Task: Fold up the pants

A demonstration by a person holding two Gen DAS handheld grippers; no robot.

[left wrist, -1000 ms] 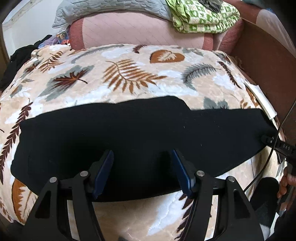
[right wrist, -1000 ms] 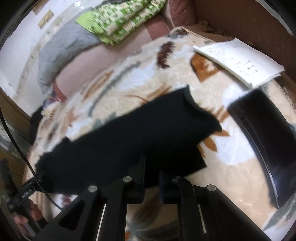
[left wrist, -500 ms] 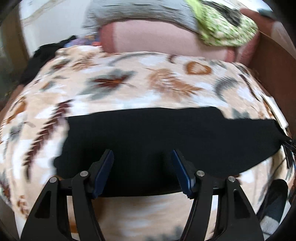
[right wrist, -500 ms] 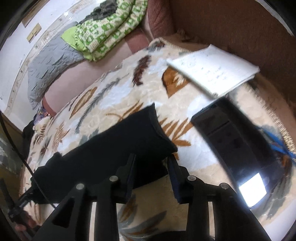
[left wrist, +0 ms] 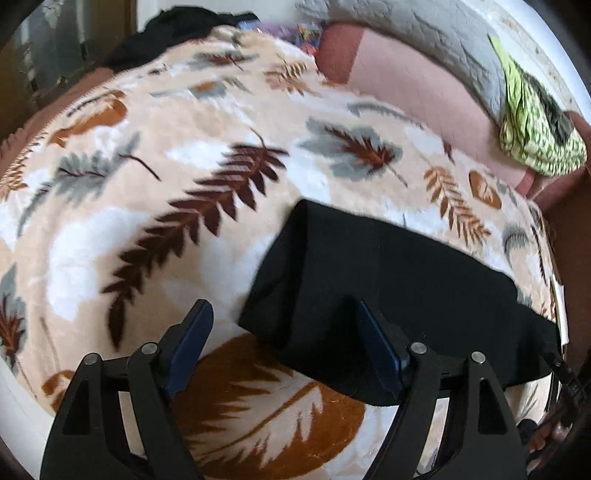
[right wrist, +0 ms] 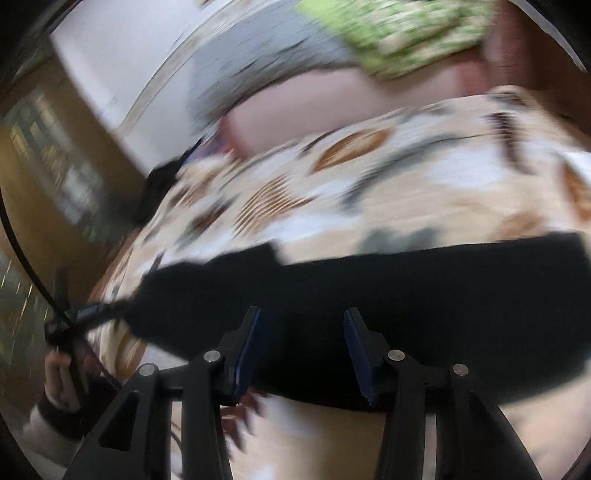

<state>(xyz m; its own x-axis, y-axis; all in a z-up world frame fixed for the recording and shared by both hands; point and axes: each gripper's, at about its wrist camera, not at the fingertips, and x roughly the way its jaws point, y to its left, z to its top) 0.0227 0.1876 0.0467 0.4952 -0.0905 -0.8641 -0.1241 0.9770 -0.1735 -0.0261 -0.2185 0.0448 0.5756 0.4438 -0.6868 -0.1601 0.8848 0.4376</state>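
As seen, pants [left wrist: 399,295] lying crosswise, flat

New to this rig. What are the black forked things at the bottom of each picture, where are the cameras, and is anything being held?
No robot here: a person holds a hand-grip tool in each hand, each with two fingers and a fisheye camera looking forward along them. The forked shapes are those fingers.

The left wrist view shows the left gripper, open, straddling the end edge of the black pants, which lie folded into a long strip on a leaf-print blanket.

The right wrist view is blurred by motion. It shows the right gripper, also open, over the same pants. At its left edge is the person's other hand with its tool.

Neither gripper holds anything. Behind are pink cushions, a grey quilt and a green patterned cloth.
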